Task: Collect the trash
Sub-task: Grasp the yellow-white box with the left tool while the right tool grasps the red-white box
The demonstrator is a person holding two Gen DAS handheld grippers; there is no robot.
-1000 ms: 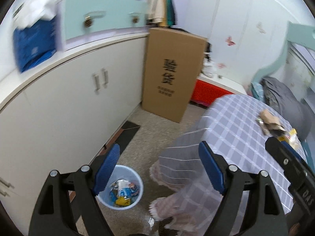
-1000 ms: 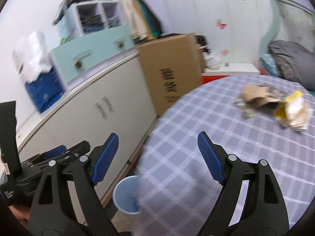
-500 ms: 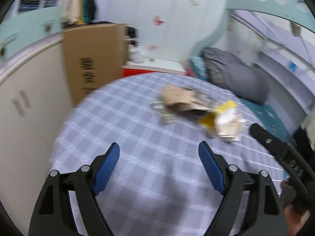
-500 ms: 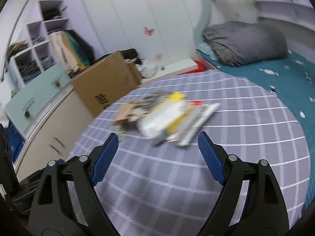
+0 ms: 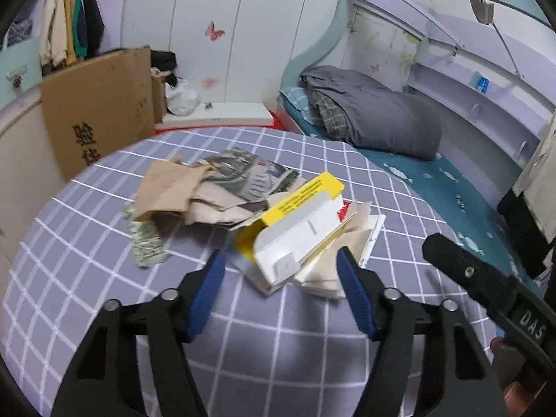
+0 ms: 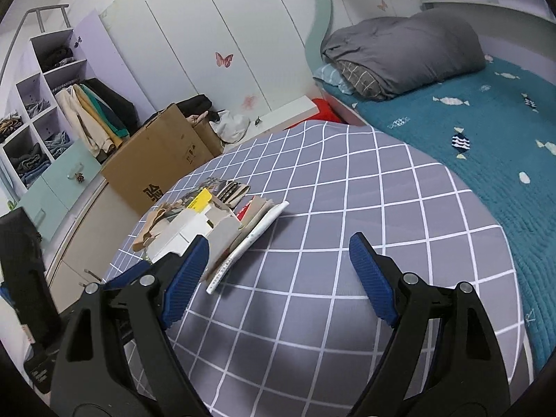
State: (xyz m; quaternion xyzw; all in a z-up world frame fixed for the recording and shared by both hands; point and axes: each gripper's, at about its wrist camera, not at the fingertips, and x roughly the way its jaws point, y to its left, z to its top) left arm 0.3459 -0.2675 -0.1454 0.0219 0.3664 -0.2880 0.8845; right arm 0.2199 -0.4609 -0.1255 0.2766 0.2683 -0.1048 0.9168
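A pile of trash lies on the round table with the grey checked cloth [image 5: 278, 347]. It holds a white and yellow carton [image 5: 295, 222], brown paper [image 5: 166, 187], newspaper [image 5: 250, 177], cream sheets [image 5: 347, 243] and a crumpled scrap [image 5: 147, 243]. My left gripper [image 5: 280, 260] is closing, and the carton's near end sits between its jaws; the pads do not visibly press it. My right gripper [image 6: 279, 246] hangs open over bare cloth [image 6: 347, 191]. The carton [image 6: 198, 222] and pile lie just beyond its left fingertip.
A tall cardboard box [image 5: 97, 104] stands behind the table against white cupboards [image 6: 69, 236]. A bed with a teal cover [image 6: 486, 139] and a grey duvet [image 5: 375, 118] runs along the table's right side. The right gripper's black body [image 5: 486, 288] shows at the left wrist view's right edge.
Both views have swung from the cupboards and the floor bin onto the table. The trash pile has come close in front of both grippers. The left jaws now stand narrower.
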